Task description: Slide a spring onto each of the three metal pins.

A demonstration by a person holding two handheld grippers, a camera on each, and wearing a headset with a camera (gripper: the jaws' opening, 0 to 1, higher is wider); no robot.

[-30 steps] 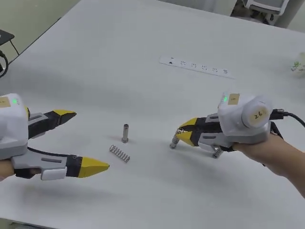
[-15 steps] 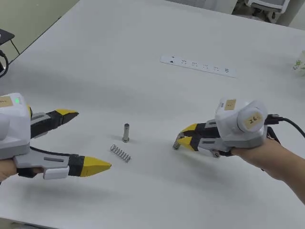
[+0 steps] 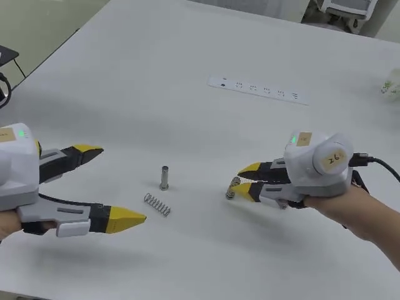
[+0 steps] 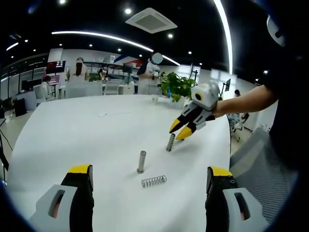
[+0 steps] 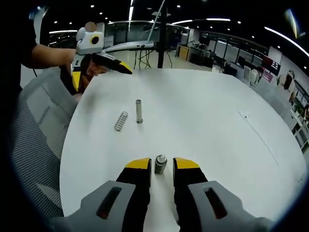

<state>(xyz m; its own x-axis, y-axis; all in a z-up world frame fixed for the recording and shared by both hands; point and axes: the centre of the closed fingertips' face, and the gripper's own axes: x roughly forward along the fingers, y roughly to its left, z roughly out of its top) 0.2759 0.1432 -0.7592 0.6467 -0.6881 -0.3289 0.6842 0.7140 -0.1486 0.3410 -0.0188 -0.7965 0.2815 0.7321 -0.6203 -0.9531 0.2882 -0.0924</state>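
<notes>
A bare metal pin stands upright on the white table, with a loose spring lying just in front of it. To the right stands another pin with a spring around it. My right gripper sits right behind that pin, its jaws slightly apart. In the right gripper view the sprung pin stands between my fingertips with a small gap on each side. My left gripper hovers wide open to the left of the bare pin and the loose spring, holding nothing.
A white power strip lies farther back on the table. Chair legs stand beyond the far edge. A potted plant sits at the table's far end. Bare tabletop surrounds the pins.
My right gripper has drawn back slightly to the right, and its jaws now stand a little apart around the sprung pin. The left gripper has held still.
</notes>
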